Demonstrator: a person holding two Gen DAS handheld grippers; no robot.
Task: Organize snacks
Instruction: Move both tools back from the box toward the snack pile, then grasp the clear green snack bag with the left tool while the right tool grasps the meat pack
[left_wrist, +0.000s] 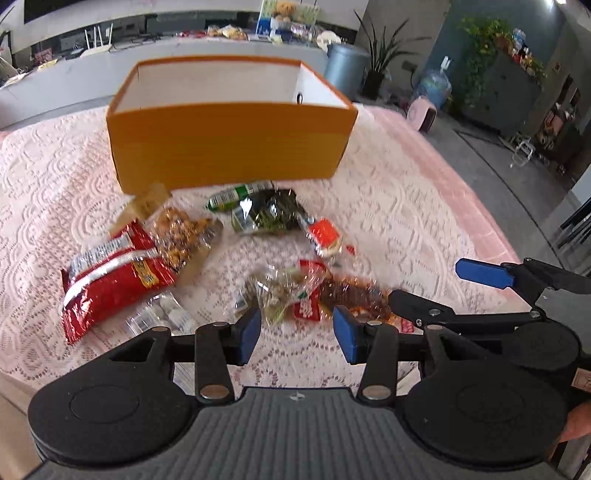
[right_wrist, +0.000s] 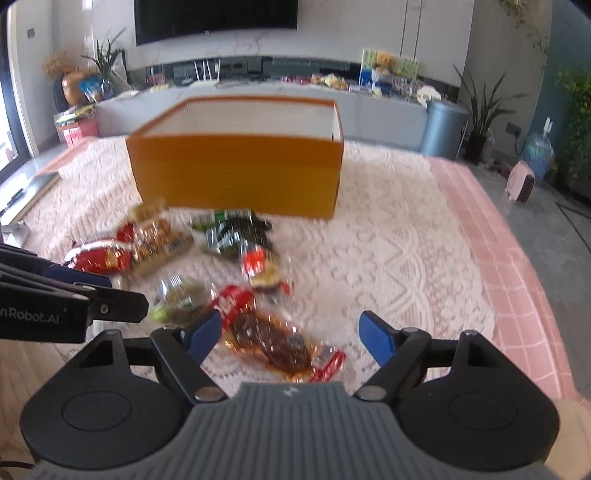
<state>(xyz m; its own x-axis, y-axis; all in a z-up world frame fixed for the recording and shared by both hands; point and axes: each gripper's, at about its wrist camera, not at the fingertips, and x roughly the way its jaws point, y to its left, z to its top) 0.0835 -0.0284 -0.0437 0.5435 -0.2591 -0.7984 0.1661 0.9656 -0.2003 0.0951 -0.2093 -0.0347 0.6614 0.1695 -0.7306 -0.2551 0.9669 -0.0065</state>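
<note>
An open orange box (left_wrist: 229, 147) with a white inside stands at the back of the table; its floor is hidden. Several snack packs lie in front of it: a red bag (left_wrist: 107, 284), a clear pack of nuts (left_wrist: 181, 236), a dark green pack (left_wrist: 266, 214), and a clear pack with greenish pieces (left_wrist: 277, 291). My left gripper (left_wrist: 295, 325) is open just short of that greenish pack. My right gripper (right_wrist: 291, 332) is open wide above a clear pack of red-brown pieces (right_wrist: 280, 347), pads clear of it. The two grippers hang side by side: the right gripper (left_wrist: 424, 282) shows in the left wrist view, the left gripper (right_wrist: 123, 293) in the right.
A pink lace cloth (right_wrist: 406, 240) covers the table, whose right edge (right_wrist: 517, 280) drops to a grey floor. Beyond the table are a long grey counter (right_wrist: 369, 107), a grey bin (right_wrist: 443, 129) and potted plants. A small orange-red pack (left_wrist: 325, 232) lies right of the green one.
</note>
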